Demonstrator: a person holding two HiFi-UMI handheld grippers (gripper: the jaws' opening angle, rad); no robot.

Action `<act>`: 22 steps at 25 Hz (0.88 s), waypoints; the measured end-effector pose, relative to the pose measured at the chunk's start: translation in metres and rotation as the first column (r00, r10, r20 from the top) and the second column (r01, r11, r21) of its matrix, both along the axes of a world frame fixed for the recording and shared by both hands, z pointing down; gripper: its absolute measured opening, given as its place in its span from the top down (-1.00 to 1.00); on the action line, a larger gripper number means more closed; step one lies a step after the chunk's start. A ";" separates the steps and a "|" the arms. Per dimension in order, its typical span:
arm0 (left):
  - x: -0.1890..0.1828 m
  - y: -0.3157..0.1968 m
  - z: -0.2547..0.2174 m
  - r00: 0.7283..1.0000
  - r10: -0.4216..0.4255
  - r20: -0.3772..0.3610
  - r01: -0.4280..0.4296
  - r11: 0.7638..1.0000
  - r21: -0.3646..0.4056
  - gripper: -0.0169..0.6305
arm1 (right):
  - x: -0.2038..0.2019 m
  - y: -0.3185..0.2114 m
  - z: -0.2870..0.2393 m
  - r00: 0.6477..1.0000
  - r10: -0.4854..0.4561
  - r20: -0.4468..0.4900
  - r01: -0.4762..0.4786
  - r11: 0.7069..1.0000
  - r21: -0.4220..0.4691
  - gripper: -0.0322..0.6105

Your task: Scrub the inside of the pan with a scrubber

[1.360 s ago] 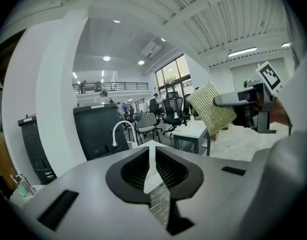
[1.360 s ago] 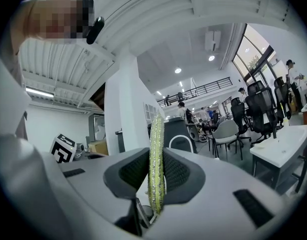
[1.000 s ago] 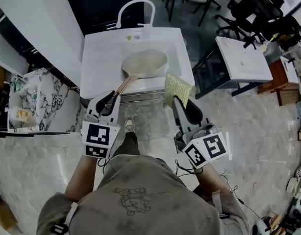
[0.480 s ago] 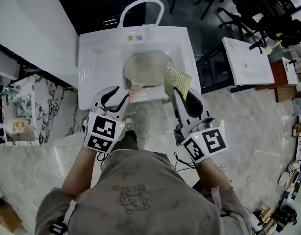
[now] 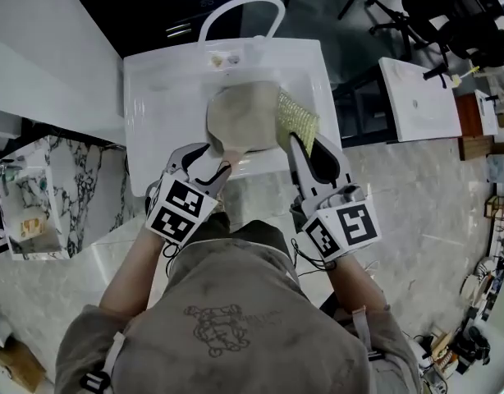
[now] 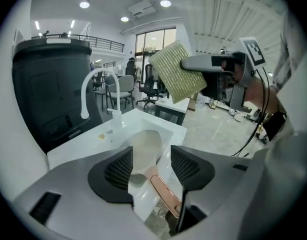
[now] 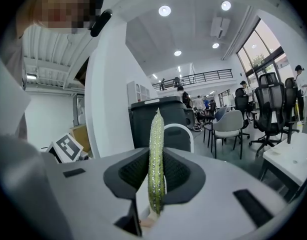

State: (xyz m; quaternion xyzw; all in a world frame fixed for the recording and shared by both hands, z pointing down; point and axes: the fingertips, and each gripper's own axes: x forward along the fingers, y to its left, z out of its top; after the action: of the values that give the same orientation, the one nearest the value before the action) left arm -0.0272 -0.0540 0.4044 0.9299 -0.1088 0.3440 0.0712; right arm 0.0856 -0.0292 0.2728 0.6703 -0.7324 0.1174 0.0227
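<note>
A beige-lined pan (image 5: 240, 115) lies in the white sink (image 5: 158, 97), its copper handle (image 5: 222, 156) pointing toward me. My left gripper (image 5: 206, 159) hangs over the handle. Its jaws have just been opening and now stand wide on either side of the handle (image 6: 165, 193) without pressing it. The pan (image 6: 146, 145) shows past them in the left gripper view. My right gripper (image 5: 300, 140) is shut on a yellow-green scrubber (image 5: 295, 120), held over the pan's right rim. In the right gripper view the scrubber (image 7: 155, 159) stands edge-on between the pads of the gripper (image 7: 154, 178).
A white arched faucet (image 5: 240, 11) rises at the sink's far edge. A marble counter (image 5: 38, 195) is at the left, a white table (image 5: 420, 97) and office chairs at the right. A dark cabinet (image 6: 48, 84) stands behind the sink.
Both grippers moved forward toward the sink. The left jaws went from shut to wide open around the pan's handle. The scrubber came from the sink's front edge to the pan's right rim.
</note>
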 end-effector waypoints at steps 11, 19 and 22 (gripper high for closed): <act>0.016 0.003 0.077 0.984 0.088 0.152 -0.063 0.985 -0.161 0.21 | 0.021 -0.032 0.033 1.000 0.003 -0.009 -0.003 0.998 -0.069 0.66; 0.019 0.011 0.129 0.955 0.079 0.287 -0.001 0.965 -0.262 0.21 | 0.049 -0.054 0.057 0.999 -0.053 -0.003 0.053 0.992 -0.117 0.66; 0.019 0.014 0.144 0.943 0.070 0.324 0.030 0.955 -0.294 0.21 | 0.057 -0.062 0.070 0.996 -0.085 0.003 0.085 0.986 -0.142 0.66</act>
State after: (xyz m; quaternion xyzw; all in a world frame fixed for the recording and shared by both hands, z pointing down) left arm -0.0082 -0.0396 0.5485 0.8388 -0.0570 0.5084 0.1862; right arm 0.1426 -0.0915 0.3427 0.6353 -0.7500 0.1672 0.0767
